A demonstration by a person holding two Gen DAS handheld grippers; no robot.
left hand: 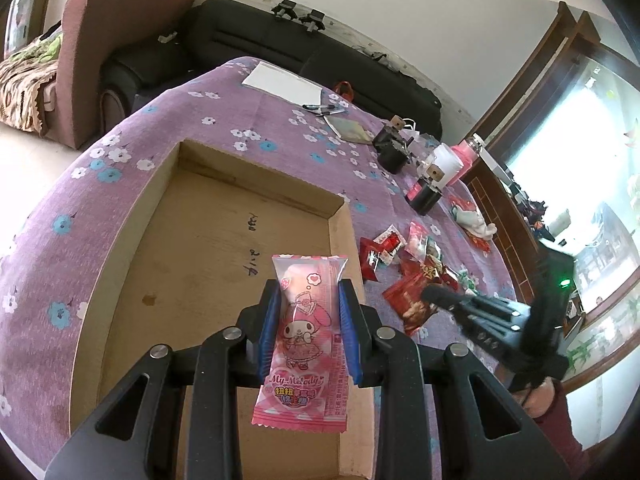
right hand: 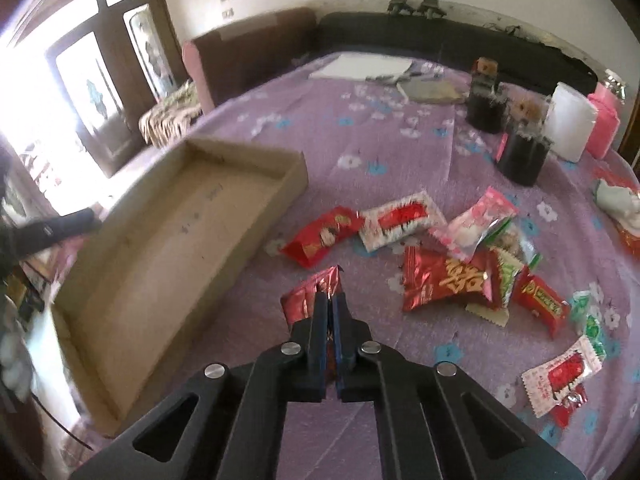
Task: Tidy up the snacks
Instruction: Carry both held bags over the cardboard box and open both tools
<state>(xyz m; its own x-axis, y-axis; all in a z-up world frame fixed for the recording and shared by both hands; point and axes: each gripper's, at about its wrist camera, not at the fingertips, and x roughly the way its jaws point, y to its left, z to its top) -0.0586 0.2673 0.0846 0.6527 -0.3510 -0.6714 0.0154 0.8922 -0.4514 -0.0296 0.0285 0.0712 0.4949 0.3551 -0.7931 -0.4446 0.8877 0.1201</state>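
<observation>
Left gripper [left hand: 310, 300] clamps the pink snack packet [left hand: 306, 340] lengthwise over the cardboard tray [left hand: 192, 240] filling lower-centre frame; right gripper [right hand: 329, 300] pinches a red foil packet [right hand: 308, 294].

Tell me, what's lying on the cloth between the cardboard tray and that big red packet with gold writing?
The right wrist view shows a small red snack packet lying between the cardboard tray and the big red packet.

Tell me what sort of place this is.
Most likely a home living room: a black sofa and pink armchair stand along the wall behind a table with a purple floral cloth.
</observation>
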